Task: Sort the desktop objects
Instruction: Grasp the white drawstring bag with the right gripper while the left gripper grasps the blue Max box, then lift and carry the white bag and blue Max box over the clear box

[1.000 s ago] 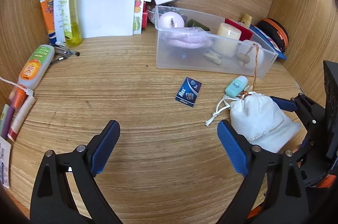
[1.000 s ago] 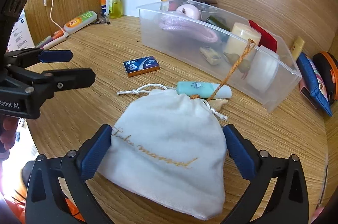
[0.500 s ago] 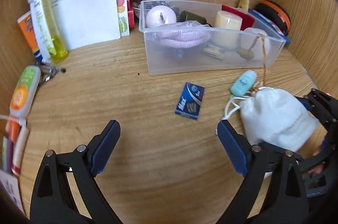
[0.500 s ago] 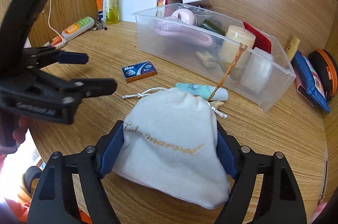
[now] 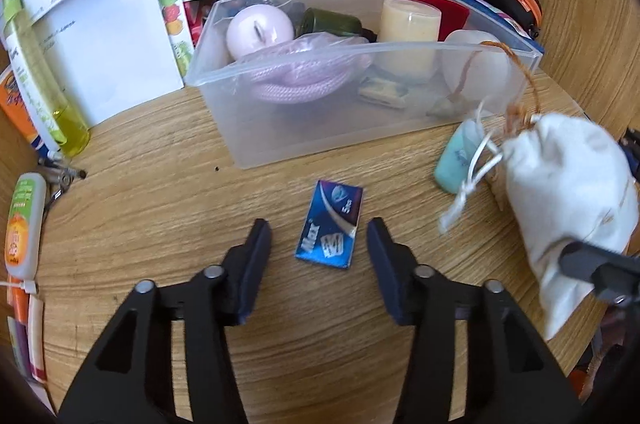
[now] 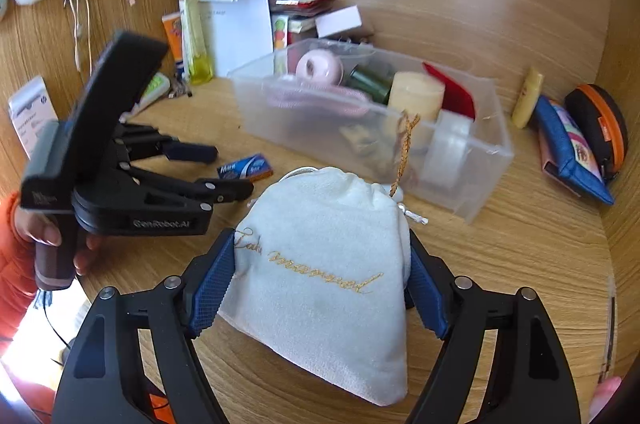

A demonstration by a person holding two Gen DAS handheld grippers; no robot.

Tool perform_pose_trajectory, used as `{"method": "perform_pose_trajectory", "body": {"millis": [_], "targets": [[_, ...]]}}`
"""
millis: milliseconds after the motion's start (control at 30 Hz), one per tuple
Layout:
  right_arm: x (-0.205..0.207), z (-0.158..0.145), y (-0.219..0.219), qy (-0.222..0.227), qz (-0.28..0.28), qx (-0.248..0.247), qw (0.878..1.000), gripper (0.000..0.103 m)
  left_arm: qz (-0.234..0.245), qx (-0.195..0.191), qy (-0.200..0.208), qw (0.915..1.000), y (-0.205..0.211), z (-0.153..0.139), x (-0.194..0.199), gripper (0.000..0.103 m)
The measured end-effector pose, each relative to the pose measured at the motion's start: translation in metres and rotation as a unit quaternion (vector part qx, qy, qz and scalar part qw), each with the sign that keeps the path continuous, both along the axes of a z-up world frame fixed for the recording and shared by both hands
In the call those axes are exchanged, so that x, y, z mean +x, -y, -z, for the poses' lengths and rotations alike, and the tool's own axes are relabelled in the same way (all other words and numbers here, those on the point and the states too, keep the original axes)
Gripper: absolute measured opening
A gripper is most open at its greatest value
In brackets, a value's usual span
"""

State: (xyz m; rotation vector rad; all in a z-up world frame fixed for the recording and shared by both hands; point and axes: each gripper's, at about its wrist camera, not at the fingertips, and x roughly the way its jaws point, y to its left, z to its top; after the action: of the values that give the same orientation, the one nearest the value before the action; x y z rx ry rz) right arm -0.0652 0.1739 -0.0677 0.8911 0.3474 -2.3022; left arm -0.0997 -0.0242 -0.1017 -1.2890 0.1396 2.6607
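Pinching the white drawstring pouch (image 6: 324, 264) across its middle, the right gripper (image 6: 320, 272) held it above the desk (image 6: 520, 244), just before the clear bin (image 6: 472, 191). Soft and light, it looked best gripped there. The left gripper (image 5: 318, 244), jaws just narrowed, straddled the small blue box (image 5: 330, 224) without touching.
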Motion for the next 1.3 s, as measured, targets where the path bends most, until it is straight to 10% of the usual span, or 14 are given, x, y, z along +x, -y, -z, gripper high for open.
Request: {"method": "perform_pose_trajectory", "body": {"millis": [200,1300], "targets": [[-0.007,-0.013,-0.008,-0.007,0.004,-0.026,1.000,0.076,0.006,-0.003,-0.003,1.0000,-0.004,0.000,-0.004,0.026],[-0.065,-0.065,-0.004,-0.075,0.005,-0.051,0.996,0.076,-0.014,0.057,-0.086,0.9946,0.006,-0.075,0.017,0.026]]}}
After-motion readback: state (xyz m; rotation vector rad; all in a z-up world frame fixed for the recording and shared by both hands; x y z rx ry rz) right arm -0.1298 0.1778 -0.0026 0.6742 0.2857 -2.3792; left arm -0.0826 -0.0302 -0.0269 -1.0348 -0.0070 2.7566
